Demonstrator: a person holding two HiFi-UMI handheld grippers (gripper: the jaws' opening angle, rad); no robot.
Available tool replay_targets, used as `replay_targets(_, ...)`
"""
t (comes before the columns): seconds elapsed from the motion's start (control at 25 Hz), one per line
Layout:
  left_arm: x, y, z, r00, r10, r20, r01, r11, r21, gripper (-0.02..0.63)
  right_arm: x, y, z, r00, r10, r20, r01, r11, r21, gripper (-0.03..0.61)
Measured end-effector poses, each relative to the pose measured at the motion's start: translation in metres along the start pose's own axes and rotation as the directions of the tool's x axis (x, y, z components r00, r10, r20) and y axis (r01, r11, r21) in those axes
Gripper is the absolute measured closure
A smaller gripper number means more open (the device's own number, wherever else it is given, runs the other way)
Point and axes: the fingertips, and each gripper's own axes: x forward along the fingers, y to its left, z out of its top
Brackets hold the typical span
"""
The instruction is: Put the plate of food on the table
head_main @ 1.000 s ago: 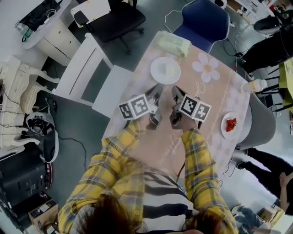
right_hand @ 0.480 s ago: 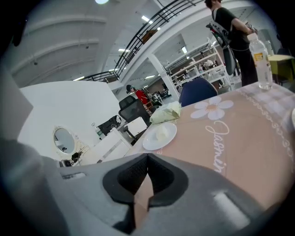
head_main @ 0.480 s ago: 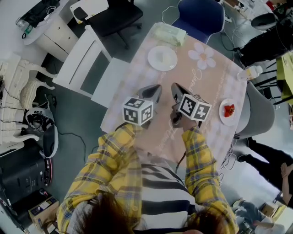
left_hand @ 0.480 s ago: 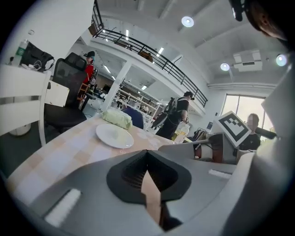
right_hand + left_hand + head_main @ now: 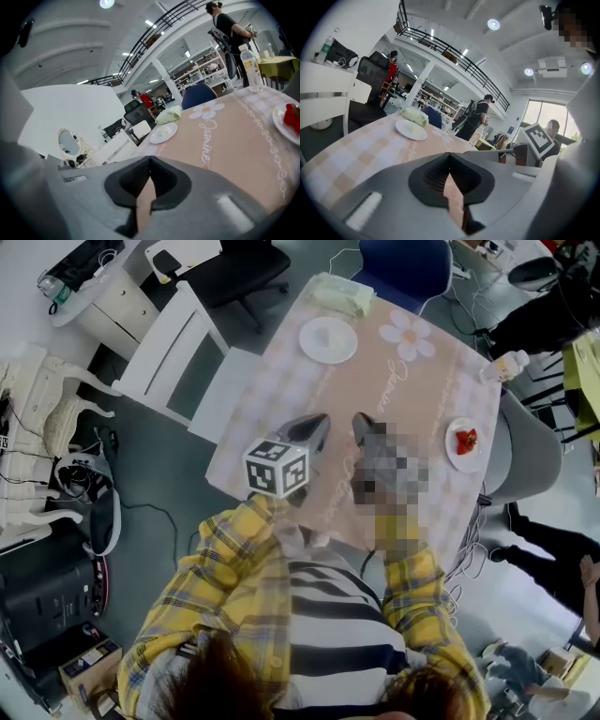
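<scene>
A white plate with red food (image 5: 464,443) sits near the right edge of the pink-clothed table (image 5: 281,381); the right gripper view also shows this plate of food (image 5: 288,119) at its far right. My left gripper (image 5: 317,420) hovers over the table's near middle, its jaws shut with nothing between them (image 5: 450,157). My right gripper (image 5: 361,420) is beside it, partly under a mosaic patch. It is also shut and holds nothing (image 5: 150,161). The food plate lies to the right of both grippers, apart from them.
An empty white plate (image 5: 327,338) and a pale green pack (image 5: 342,294) lie at the table's far end. A bottle (image 5: 502,365) stands at the far right corner. A blue chair (image 5: 403,268), a white chair (image 5: 178,362) and a grey chair (image 5: 530,460) ring the table. People stand beyond on the right.
Both grippers have drawn back from the empty white plate toward the near side of the table. The left gripper has turned a little. Both stay shut.
</scene>
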Motion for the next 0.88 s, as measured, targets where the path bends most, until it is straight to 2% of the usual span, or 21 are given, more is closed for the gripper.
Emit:
replay_targets(0.36,-0.031,-0.03,-0.019,1.0,-0.002,0.023,0.003,0.999,-0.037,0.615,-0.045,0.013,-0.017,1.0,0.001,0.028,0.0,0.998,-0.063,0.58)
replay_targets(0.6,-0.049,-0.052,-0.024,0.998,-0.031,0.057,0.037,0.994,-0.104,0.615,-0.076,0.017,-0.027,0.998,0.008,0.06,-0.002,0.995,-0.098,0.58)
replay_targets(0.88,-0.061,-0.078,-0.028,0.995,-0.068,0.07,0.074,0.993,-0.092,0.615,-0.113,0.029,-0.041,0.996,0.021,0.085,-0.009,0.991,-0.136,0.58)
